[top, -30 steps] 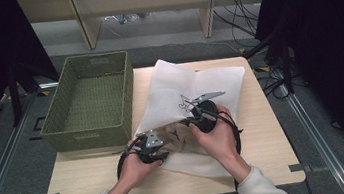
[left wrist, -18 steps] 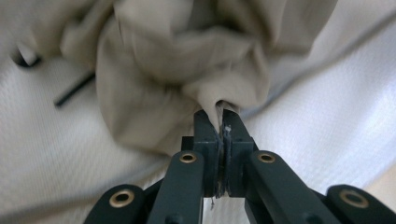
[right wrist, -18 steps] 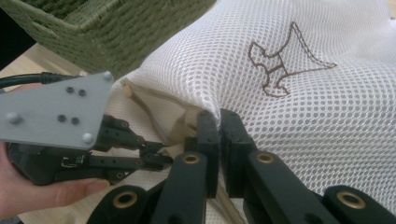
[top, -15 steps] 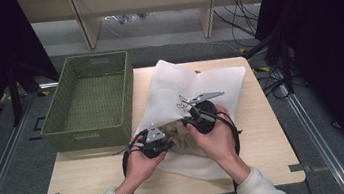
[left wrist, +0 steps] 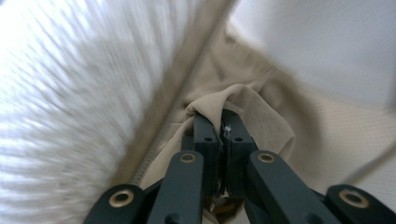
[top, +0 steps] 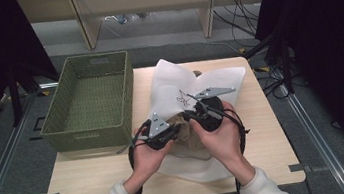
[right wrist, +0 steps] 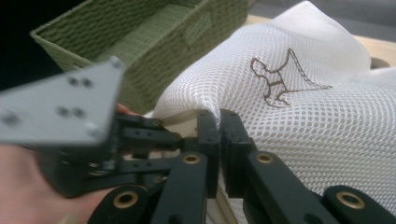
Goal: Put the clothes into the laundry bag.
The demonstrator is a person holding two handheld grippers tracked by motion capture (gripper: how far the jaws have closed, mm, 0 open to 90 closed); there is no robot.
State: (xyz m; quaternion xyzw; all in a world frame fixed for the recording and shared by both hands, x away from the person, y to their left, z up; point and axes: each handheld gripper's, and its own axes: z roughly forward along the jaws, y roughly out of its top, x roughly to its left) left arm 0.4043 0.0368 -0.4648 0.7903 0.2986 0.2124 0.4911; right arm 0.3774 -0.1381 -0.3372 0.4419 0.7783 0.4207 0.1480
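Wooden desk [top: 95, 180]: left fingers [left wrist: 205, 128] clamp beige cloth [left wrist: 261, 116], right fingers [right wrist: 208, 126] pinch white mesh laundry bag [right wrist: 299, 116] edge just beside; mouth between them.

Dim room, blurred gripper views
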